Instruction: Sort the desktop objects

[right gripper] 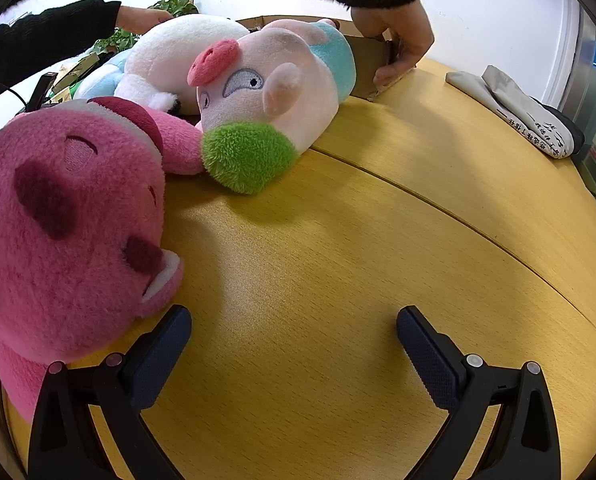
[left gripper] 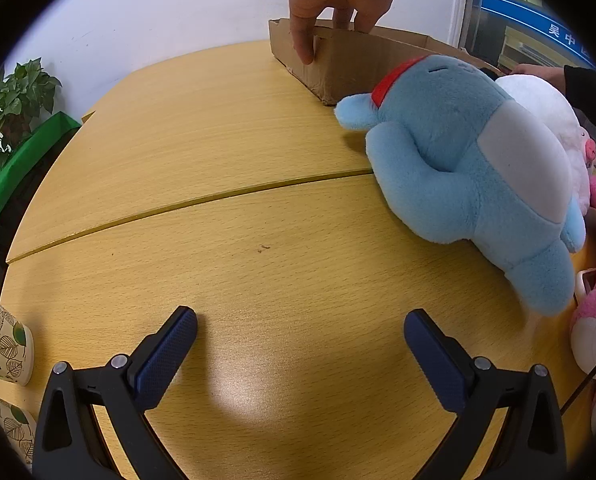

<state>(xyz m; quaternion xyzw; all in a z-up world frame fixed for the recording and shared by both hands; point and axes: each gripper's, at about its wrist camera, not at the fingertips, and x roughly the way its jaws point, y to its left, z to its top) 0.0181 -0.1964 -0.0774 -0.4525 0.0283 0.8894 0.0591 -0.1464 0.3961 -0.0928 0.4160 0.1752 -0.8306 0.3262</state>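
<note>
altogether four plush toys [right gripper: 265, 92], one cardboard box [left gripper: 350, 60].

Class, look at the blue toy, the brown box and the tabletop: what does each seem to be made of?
Blue toy: soft plush fabric, shown by its fuzzy pile.
Brown box: corrugated cardboard, matte, with raw ragged edges.
Tabletop: wood grain with a smooth sheen; probably laminate, though solid wood cannot be ruled out.

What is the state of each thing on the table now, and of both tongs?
Left tongs: open, empty.
Right tongs: open, empty.
Cardboard box: open on top, a hand grips its wall.
Blue plush: lying down.
Pink bear: lying down.
Pig plush: lying down.
</note>
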